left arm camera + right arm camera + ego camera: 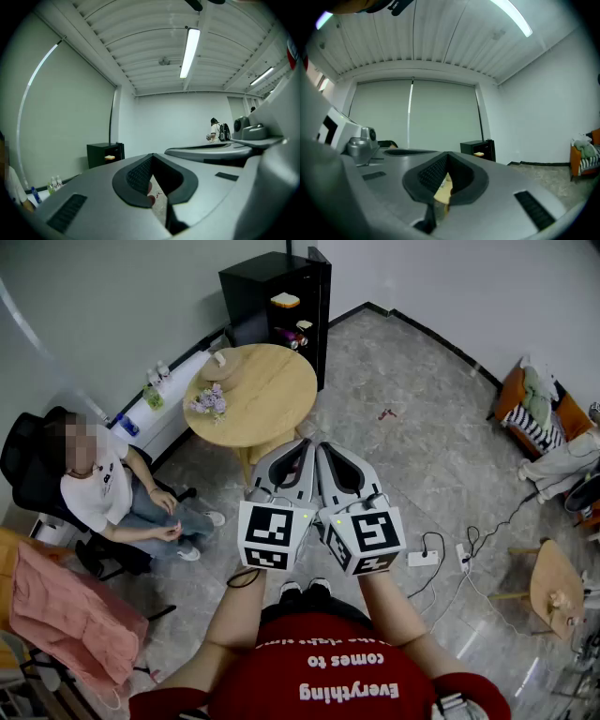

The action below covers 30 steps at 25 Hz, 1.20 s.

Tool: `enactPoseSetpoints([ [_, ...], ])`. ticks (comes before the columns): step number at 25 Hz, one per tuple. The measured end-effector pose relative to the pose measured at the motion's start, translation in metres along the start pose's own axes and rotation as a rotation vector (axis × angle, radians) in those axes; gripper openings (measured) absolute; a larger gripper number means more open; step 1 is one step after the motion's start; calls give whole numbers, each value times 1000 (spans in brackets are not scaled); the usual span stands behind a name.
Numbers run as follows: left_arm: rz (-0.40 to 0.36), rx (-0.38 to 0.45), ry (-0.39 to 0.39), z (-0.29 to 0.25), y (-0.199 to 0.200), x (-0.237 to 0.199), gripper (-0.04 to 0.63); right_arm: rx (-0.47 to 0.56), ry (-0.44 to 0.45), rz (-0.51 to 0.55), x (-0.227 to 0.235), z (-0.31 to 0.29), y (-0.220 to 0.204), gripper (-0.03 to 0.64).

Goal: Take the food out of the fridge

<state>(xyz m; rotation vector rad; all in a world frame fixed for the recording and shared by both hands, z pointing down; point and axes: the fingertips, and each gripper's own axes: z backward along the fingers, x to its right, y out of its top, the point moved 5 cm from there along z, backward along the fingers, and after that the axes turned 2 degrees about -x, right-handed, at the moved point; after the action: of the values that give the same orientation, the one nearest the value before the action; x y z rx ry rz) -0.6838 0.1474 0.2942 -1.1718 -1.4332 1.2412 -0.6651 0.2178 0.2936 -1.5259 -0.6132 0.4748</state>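
The left gripper (306,444) and right gripper (323,448), 2 in all, sit side by side, jaws closed on nothing. Beyond 1 round table (272,395), 1 open black fridge (251,292) holds 3 food items (285,300).

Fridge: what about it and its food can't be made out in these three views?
Head view: the fridge stands far off; the food on its shelves is too small to identify.
Left gripper view: the left gripper body hides the fridge's lower shelves; one pale item shows, tiny.
Right gripper view: likewise, the right gripper body covers the fridge's base.
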Motion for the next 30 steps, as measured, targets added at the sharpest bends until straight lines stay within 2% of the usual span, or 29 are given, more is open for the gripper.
enactPoseSetpoints([
  [14, 19, -12, 5, -10, -11, 17, 6, -12, 10, -16, 17, 9, -12, 9],
  [19, 17, -1, 50, -5, -22, 33, 6, 9, 61, -54, 24, 23, -26, 10],
  [24, 61, 7, 104, -5, -41, 34, 6, 25, 114, -53, 24, 24, -41, 11],
  [30, 49, -7, 110, -33, -48, 27, 6, 32, 118, -46, 54, 5, -43, 11],
])
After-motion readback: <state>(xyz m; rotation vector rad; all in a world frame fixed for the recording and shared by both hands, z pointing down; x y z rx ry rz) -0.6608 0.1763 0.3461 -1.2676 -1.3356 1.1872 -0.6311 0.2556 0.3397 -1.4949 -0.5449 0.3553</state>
